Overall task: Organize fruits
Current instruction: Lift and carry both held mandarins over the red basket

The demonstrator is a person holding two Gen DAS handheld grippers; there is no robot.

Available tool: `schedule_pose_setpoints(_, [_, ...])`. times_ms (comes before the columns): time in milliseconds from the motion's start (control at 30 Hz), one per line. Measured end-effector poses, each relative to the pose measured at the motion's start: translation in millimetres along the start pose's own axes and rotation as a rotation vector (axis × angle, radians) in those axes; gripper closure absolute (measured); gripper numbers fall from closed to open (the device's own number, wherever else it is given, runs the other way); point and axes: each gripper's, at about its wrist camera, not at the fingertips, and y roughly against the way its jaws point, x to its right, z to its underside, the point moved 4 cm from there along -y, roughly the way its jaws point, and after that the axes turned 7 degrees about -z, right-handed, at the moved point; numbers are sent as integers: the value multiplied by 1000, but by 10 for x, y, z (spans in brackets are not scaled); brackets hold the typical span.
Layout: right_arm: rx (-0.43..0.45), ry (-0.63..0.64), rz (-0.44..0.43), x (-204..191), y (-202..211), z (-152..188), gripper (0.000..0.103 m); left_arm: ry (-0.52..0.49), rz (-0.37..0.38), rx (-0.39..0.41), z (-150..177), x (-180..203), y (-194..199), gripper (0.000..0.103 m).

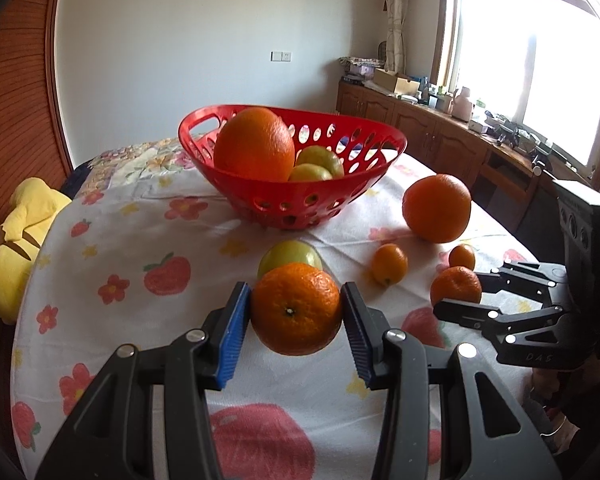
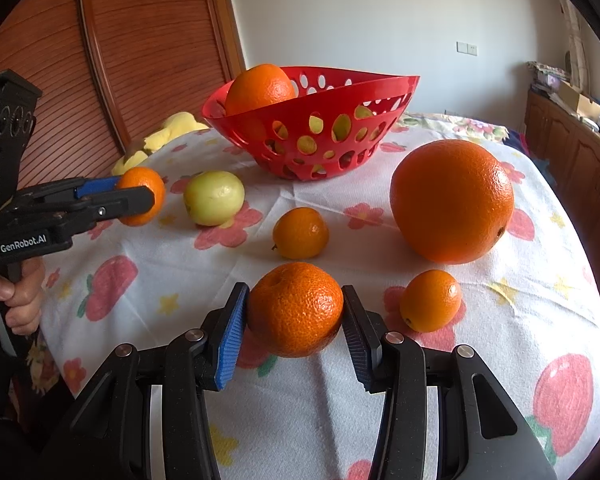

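Observation:
My left gripper (image 1: 296, 300) is shut on a mandarin (image 1: 296, 310), which hangs just above the flowered cloth; in the right wrist view that gripper (image 2: 140, 196) shows at the far left. My right gripper (image 2: 295, 304) is shut on a second mandarin (image 2: 295, 310), which rests on the cloth. The red basket (image 1: 260, 196) behind holds a large orange (image 1: 254, 144) and two green fruits (image 1: 320, 158). Loose on the cloth are a big orange (image 2: 452, 200), a green fruit (image 2: 214, 198) and two small oranges (image 2: 300, 233) (image 2: 430, 300).
A yellow plush toy (image 1: 16, 232) lies off the table's left edge by a wooden panel (image 2: 140, 40). A wooden cabinet (image 1: 440, 136) loaded with clutter runs under the window on the right. A hand (image 2: 16, 300) grips the left gripper's handle.

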Motion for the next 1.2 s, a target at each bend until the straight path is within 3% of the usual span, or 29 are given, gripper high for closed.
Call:
schedule_pose_setpoints(333, [14, 51, -4, -29, 142, -193, 57, -14, 13, 48, -188, 42, 98, 59])
schedule_pose_setpoints(667, [90, 131, -15, 4, 317, -886, 57, -26, -2, 106, -622, -22, 115, 59])
schedule_pose_setpoints(933, [104, 167, -11, 154, 146, -1412, 57, -27, -7, 127, -950, -84, -49, 59])
schedule_pose_setpoints(1200, [56, 154, -38, 283, -163, -1571, 56, -36, 10, 130, -1152, -17, -252, 59])
